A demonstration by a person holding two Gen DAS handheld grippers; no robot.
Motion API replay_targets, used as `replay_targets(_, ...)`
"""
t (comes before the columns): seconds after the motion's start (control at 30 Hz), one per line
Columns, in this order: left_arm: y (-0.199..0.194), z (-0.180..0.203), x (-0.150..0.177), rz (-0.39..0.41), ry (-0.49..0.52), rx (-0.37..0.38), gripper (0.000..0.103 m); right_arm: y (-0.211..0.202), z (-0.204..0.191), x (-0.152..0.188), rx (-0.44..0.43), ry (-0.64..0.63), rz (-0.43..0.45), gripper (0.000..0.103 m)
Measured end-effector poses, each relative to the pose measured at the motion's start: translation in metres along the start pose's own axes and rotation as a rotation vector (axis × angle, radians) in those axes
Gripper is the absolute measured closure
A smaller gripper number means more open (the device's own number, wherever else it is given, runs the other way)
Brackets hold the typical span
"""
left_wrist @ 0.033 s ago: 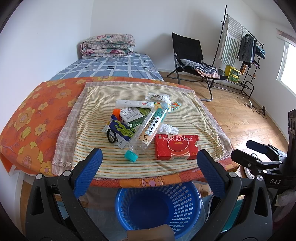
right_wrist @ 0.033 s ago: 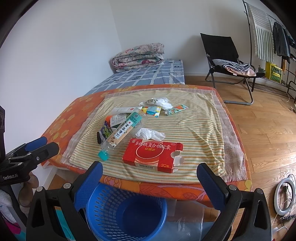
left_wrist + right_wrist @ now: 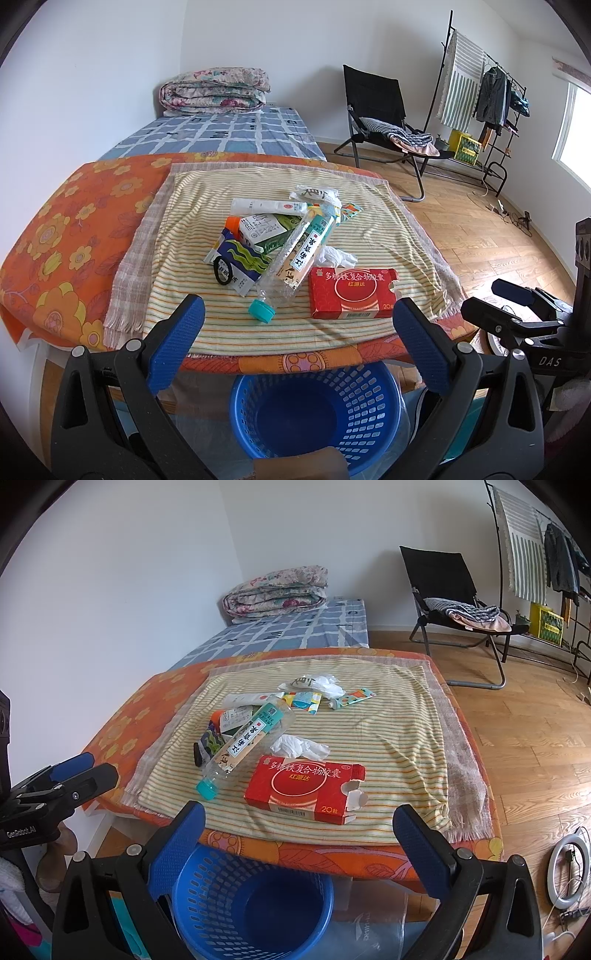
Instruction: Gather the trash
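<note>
Your left gripper [image 3: 295, 347] has its blue-padded fingers spread wide and holds nothing; it hangs short of the table's near edge, above the blue basket [image 3: 314, 413] on the floor. Your right gripper [image 3: 297, 836] is the same: fingers wide apart, empty, touching nothing, also just off the table edge with the basket below and to its left. Each gripper shows up at the side of the other's view, partly cut off by the frame.

The trash lies in a loose pile on the striped cloth [image 3: 369, 236] over the orange flowered cover [image 3: 74, 229]. Nearest you is a red carton [image 3: 352, 297] with one torn end flap, lying flat. Just left of it a clear plastic bottle [image 3: 295, 258] with a teal cap lies on its side, cap toward you, resting across a blue wavy-patterned packet [image 3: 243, 258] and a green-and-white box [image 3: 266, 229]. A black ring [image 3: 224, 270] sits on the packet. A crumpled white tissue [image 3: 336, 256] lies between bottle and carton.

Farther back, a white tube [image 3: 267, 205], a crumpled white wrapper [image 3: 314, 194] and a small colourful tube [image 3: 352, 698] overlap; their print is too small to read. The basket's inside looks bare, though its near rim is hidden behind a tan object at the left view's bottom edge.
</note>
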State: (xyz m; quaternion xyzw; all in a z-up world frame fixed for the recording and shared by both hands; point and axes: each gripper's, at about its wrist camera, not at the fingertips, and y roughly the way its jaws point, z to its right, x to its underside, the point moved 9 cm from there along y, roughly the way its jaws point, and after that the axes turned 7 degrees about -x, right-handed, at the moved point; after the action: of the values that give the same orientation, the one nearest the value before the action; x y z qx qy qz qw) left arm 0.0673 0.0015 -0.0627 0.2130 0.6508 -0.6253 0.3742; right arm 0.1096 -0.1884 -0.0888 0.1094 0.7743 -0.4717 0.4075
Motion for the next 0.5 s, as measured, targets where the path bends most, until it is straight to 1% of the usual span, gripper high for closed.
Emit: replay_targets(0.5, 0.0004, 0.0001, 0.0004, -0.001, -0.001, 0.0, 0.0, 0.001, 0.0022, 0.0044, -0.017, 0.025, -0.015, 0.0)
